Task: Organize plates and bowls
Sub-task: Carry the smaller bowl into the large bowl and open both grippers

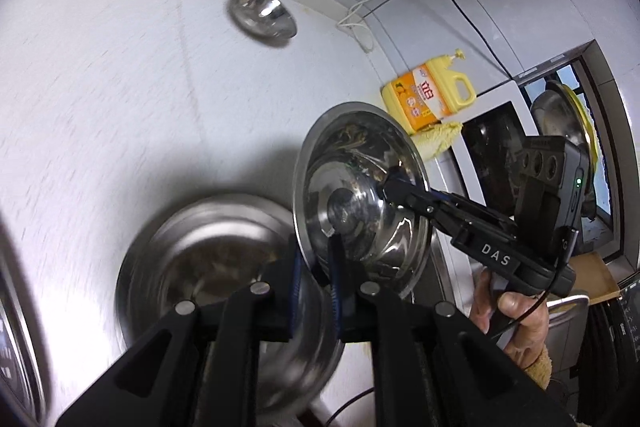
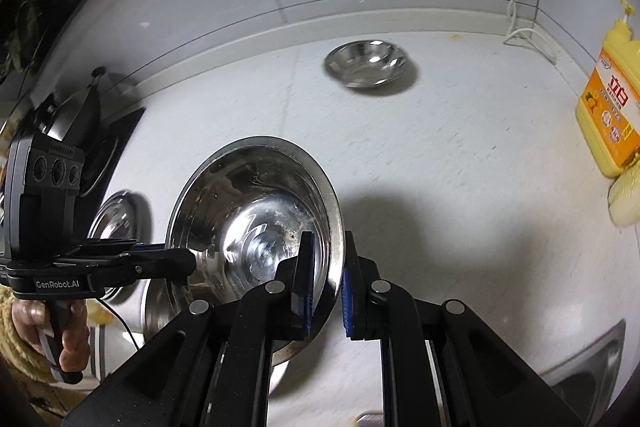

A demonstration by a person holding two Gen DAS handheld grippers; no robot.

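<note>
Closest in, left gripper [image 1: 316,267] pinched tight on one edge of the shiny bowl [image 1: 360,195]. Right gripper [image 2: 326,267] pinched tight on the other edge of that same bowl. Held up in the air by both, tipped on its side, open face toward the left camera. Round, silver, shallow, with a wide flat rim and some cloudy marks inside.

Just under it, a bigger silver bowl [image 1: 208,267] sitting on the white counter [image 2: 440,147]. Looks like the place to drop the held one in, but not yet in and not touching.

Off to the left, another round silver dish [image 2: 120,219], too blurry to name for sure.

Farther back, near the wall, a small silver bowl [image 2: 370,65] all alone, not yet picked up.

Far right, a yellow soap bottle [image 2: 608,115] with a yellow cloth [image 2: 628,195] beside it.

So, probably about the middle of the job: no stack finished, small bowl left to fetch.
</note>
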